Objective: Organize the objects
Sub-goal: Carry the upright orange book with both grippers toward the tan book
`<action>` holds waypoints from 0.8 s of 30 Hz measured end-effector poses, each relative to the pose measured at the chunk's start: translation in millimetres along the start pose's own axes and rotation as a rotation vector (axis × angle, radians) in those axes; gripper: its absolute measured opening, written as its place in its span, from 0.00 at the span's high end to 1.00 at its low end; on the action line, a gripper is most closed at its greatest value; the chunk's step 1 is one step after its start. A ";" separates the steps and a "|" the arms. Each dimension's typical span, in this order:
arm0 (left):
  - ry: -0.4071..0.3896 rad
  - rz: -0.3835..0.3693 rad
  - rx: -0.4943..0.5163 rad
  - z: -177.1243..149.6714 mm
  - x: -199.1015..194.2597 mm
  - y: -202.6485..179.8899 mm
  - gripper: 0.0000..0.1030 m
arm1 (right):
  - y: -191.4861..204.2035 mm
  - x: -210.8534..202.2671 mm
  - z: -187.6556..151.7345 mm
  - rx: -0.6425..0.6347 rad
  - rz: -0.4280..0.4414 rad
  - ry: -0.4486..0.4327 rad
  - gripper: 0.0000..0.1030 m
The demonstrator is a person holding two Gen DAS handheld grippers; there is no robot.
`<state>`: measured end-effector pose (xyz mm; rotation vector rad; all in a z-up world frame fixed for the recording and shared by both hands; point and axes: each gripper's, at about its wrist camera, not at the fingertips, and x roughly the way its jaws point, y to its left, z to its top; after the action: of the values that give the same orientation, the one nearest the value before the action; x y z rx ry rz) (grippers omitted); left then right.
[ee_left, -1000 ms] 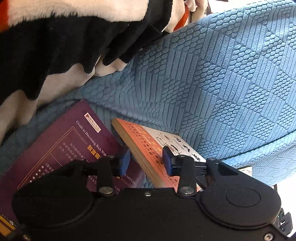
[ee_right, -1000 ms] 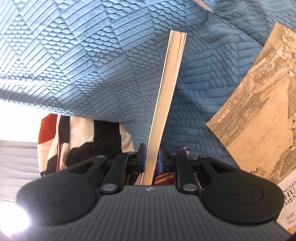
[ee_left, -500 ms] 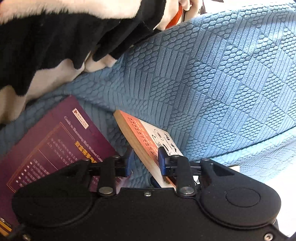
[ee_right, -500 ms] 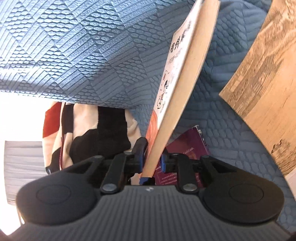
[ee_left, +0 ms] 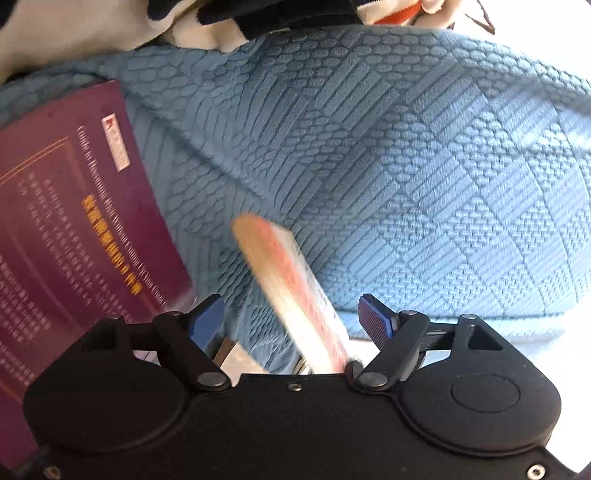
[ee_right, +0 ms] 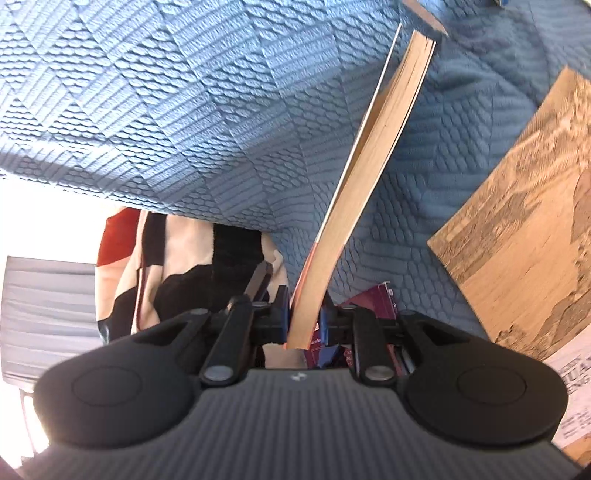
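1. In the left wrist view, the left gripper (ee_left: 291, 314) has its jaws spread wide, having just been opening. Half a second ago they stood close about the orange paperback; now the blue pads (ee_left: 375, 319) stand clear of it on both sides.

2. The orange paperback (ee_left: 291, 288) lies between those open jaws, blurred, edge-on and tilted, touching neither pad. A second ago it lay flatter, with its cover drawing readable; now mostly the page edge and a strip of orange show.

3. In the right wrist view, the right gripper (ee_right: 304, 319) is closed narrowly on the lower end of the orange paperback (ee_right: 365, 170), pads pressing both covers. The grip is unchanged from the earlier frames. The book rises steeply away from the camera, page block facing the lens, and stands clear of the sofa cover along its length.

4. The maroon book (ee_left: 74, 236) lies flat on the blue textured sofa cover (ee_left: 424, 166), left of the left gripper. It now reaches higher in the picture than before.

5. The tan book with an old-painting cover (ee_right: 524, 221) lies on the cover at the right of the right wrist view, well apart from the held paperback.

6. Farthest, a black, cream and orange plush blanket (ee_left: 221, 18) lies at the sofa's far edge, now showing only as a narrow band at the top of the left wrist view.
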<state>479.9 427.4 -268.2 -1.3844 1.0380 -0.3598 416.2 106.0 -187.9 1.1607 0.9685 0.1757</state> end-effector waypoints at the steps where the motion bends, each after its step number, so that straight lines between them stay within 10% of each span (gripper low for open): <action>1: 0.000 -0.010 -0.007 1.8 1.4 -0.4 0.26 | -0.3 -3.3 2.1 -0.003 -0.002 0.002 0.82; 24: 0.185 0.116 0.209 -8.9 61.1 -23.9 0.62 | -36.1 -55.9 33.4 -0.065 -0.057 -0.046 0.82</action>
<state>514.3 370.9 -268.7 -1.1141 1.1916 -0.5025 394.1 35.0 -185.1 1.0723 0.9482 0.1331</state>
